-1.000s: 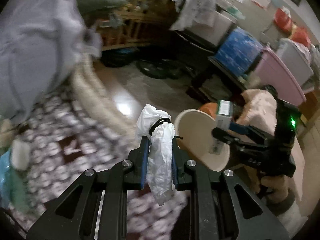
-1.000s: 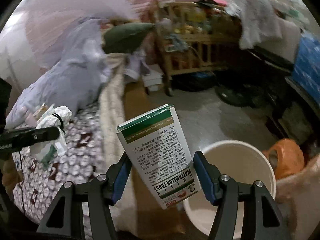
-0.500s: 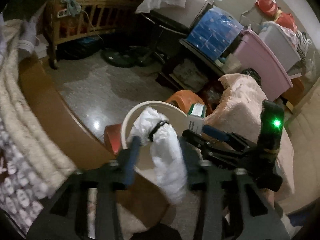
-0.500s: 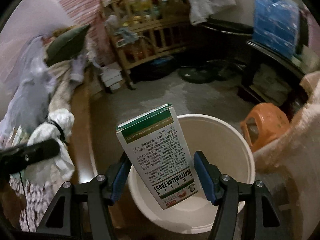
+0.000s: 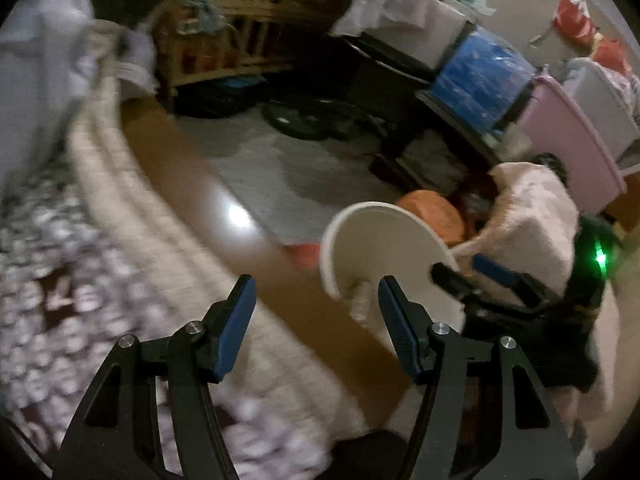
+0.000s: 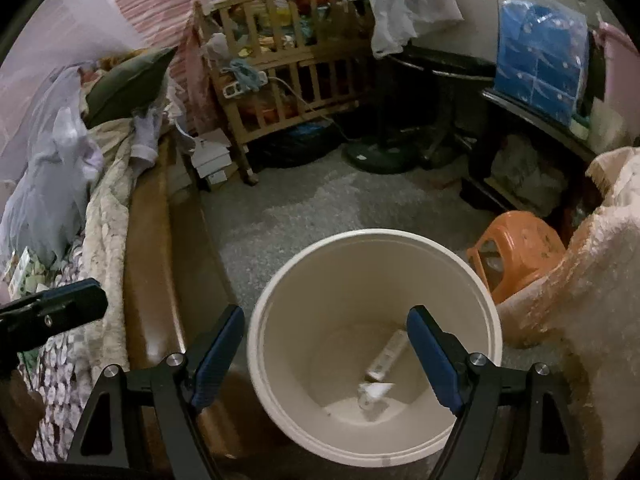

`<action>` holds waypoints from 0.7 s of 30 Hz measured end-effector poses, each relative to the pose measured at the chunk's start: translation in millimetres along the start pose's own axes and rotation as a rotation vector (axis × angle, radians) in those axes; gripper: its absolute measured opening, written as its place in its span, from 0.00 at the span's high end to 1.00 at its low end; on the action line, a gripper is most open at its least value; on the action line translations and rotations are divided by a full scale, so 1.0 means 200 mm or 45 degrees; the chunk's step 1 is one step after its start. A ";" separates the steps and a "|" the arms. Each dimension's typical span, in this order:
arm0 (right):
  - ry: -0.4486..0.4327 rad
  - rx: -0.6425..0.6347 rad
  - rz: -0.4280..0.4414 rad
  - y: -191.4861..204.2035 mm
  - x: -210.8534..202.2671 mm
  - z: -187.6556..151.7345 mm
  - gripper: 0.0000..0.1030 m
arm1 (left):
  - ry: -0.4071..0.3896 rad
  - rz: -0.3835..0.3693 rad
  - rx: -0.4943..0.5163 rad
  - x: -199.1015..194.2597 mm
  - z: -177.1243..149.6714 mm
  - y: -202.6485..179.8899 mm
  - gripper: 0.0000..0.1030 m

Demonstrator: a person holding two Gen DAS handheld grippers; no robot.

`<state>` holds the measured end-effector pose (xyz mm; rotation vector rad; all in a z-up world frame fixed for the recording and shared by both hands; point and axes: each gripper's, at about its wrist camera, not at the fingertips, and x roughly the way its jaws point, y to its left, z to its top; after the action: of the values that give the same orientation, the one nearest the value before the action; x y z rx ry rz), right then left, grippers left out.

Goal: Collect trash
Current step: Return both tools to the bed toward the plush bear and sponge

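Observation:
A cream bucket stands on the floor beside the bed; it also shows in the left wrist view. Inside it lie the carton and a crumpled white bag. My right gripper is open and empty, right above the bucket's mouth. My left gripper is open and empty, above the bed's brown edge, left of the bucket. The right gripper shows in the left wrist view; one finger of the left gripper shows in the right wrist view.
The bed with a patterned quilt and brown side rail lies to the left. An orange stool and a pink fluffy blanket are right of the bucket. A wooden crib and a fan base stand further back.
My right gripper opened and the carton fell into the bucket. My left gripper opened, let go of the white bag, and swung back left towards the bed.

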<state>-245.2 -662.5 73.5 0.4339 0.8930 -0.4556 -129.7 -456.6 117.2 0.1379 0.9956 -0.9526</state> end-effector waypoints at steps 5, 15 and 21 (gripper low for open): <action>-0.022 -0.067 0.003 0.15 -0.03 0.01 0.21 | -0.065 0.126 0.000 -0.13 -0.07 0.12 0.40; -0.042 -0.175 0.062 0.45 -0.10 -0.01 0.21 | -0.167 0.312 -0.026 -0.39 -0.21 0.33 0.40; -0.038 -0.242 0.123 0.67 -0.12 -0.03 0.21 | -0.207 0.397 -0.075 -0.52 -0.28 0.46 0.40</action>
<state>-188.5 -545.2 111.9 0.2937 0.8736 -0.2849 -117.8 -308.4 136.6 0.1584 0.8228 -0.6381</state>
